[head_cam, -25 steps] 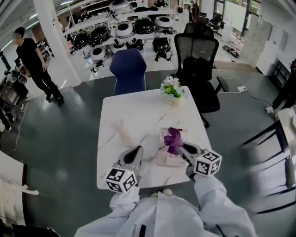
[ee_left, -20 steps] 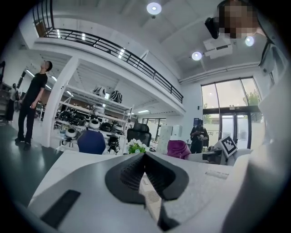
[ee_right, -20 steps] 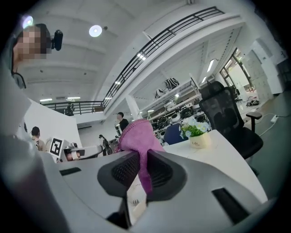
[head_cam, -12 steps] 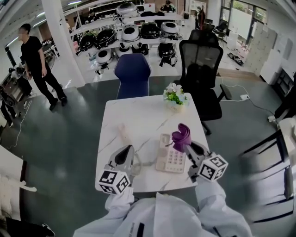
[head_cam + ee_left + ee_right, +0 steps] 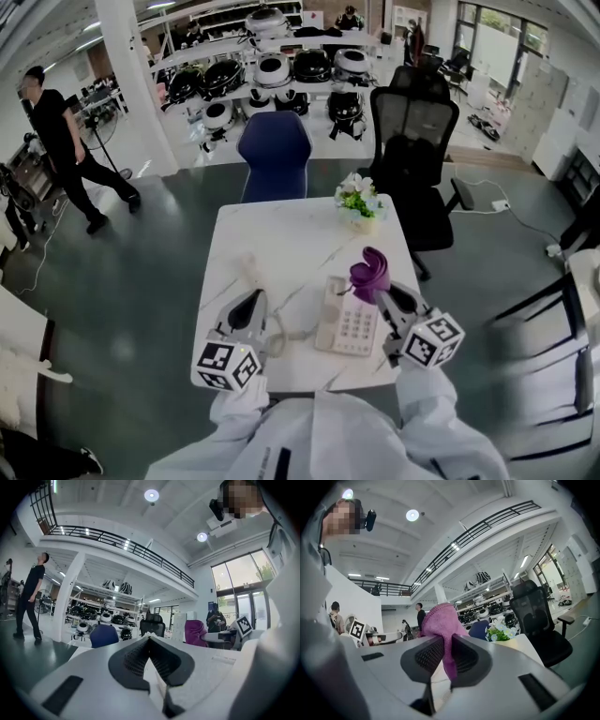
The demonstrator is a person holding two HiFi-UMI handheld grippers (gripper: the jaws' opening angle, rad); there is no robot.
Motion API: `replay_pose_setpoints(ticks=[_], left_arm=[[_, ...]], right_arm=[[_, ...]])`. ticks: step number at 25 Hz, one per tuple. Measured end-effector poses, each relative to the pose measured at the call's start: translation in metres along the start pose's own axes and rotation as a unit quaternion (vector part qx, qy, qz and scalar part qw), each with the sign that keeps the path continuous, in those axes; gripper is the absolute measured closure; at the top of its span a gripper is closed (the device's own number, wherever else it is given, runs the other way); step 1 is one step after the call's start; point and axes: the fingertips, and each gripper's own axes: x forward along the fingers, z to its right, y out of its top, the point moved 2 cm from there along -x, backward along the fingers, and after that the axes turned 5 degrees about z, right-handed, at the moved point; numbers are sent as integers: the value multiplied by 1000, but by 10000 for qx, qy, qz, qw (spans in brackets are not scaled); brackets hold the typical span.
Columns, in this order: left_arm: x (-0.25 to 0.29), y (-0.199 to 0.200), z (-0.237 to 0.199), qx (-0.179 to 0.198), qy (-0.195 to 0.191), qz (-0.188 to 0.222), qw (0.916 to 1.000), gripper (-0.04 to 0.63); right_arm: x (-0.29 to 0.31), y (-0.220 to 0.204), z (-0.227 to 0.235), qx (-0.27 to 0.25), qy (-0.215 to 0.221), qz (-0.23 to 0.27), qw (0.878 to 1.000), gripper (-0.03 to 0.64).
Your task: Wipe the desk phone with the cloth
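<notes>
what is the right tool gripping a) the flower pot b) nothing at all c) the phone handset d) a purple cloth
D: in the right gripper view the purple cloth is pinched between the jaws of the right tool and bunches up above them. In the head view it is held close by the desk phone.

The cloth (image 5: 369, 270) and right gripper (image 5: 382, 298) hide the desk phone's (image 5: 345, 328) right edge.
</notes>
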Motion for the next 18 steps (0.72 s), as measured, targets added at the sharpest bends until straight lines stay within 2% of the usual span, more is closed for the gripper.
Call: replay_pose_setpoints(ticks=[8,18], left_arm=[[8,-3,-3,146,38,-90,9998,597],[14,-2,-5,146,24,-127,9998,597]], right_arm=[[9,2,3,-264,-3,-17,9997,585],[17,4,6,-290,18,6,9996,586]])
